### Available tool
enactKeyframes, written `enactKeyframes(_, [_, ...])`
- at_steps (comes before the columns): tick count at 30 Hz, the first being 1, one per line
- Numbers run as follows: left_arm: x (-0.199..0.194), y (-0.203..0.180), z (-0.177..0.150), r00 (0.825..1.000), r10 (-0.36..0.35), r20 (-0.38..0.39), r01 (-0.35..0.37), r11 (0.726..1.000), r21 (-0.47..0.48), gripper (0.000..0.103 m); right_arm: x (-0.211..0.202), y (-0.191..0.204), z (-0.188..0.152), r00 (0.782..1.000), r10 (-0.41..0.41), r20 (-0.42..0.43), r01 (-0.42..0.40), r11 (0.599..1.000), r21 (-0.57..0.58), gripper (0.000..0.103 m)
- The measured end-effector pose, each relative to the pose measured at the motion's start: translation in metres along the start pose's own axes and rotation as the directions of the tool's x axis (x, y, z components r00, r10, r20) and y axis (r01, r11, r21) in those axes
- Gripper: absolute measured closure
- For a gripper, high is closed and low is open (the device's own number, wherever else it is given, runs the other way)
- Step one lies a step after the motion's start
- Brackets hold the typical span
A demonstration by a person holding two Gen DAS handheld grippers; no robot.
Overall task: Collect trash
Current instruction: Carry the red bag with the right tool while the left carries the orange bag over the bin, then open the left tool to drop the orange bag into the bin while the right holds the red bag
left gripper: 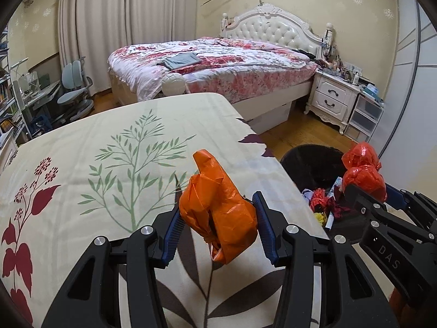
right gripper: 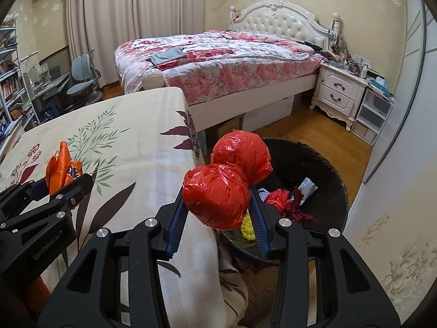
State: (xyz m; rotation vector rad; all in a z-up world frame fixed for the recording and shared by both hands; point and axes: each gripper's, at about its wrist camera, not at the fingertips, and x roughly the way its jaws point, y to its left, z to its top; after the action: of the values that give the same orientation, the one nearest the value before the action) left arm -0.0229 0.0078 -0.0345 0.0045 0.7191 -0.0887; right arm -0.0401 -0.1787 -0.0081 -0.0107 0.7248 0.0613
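My left gripper [left gripper: 218, 210] is shut on a crumpled orange plastic bag [left gripper: 218, 205] and holds it just above the table with the leaf-print cloth [left gripper: 109, 147]. My right gripper [right gripper: 218, 196] is shut on a bundled red plastic bag [right gripper: 218, 191], held over the near rim of a black trash bin [right gripper: 327, 169] on the floor to the right of the table. The bin holds several bits of red, yellow and white trash. The right gripper with the red bag also shows in the left wrist view [left gripper: 363, 175], and the left gripper with the orange bag in the right wrist view [right gripper: 61, 169].
A bed with a floral quilt [left gripper: 218, 63] stands beyond the table. A white nightstand [left gripper: 333, 95] and plastic drawers [left gripper: 366, 114] are at the right by a wardrobe door. A desk chair [left gripper: 73, 87] and shelves are at the far left. Wooden floor surrounds the bin.
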Motion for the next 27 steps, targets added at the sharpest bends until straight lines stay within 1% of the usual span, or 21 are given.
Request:
enactKeyframes(8, [0.011,-0.034,0.017,0.998,-0.055,0.024,0.054,0.997,0.046,0.054,0.003,-0.032,0.005,0.998,-0.054,0.017,0.053,0.997,0.05,0.061])
enactKeyframes(14, [0.028,-0.058,0.027,0.996,-0.083,0.021,0.082,0.994,0.07,0.054,0.009,-0.054,0.011,0.996,-0.085,0.029,0.082,0.994,0.077,0.061])
enactKeyframes(20, [0.044,-0.084,0.035,0.995,-0.094,0.029,0.09,0.989,0.117,0.053,0.021,-0.075,0.016,0.994,-0.107,0.03,0.103,0.988,0.112,0.061])
enactKeyframes(27, [0.066,-0.099,0.043,0.995,-0.096,0.008,0.094,0.986,0.139,0.053,0.041,-0.093,0.019,0.991,-0.133,0.01,0.13,0.981,0.141,0.061])
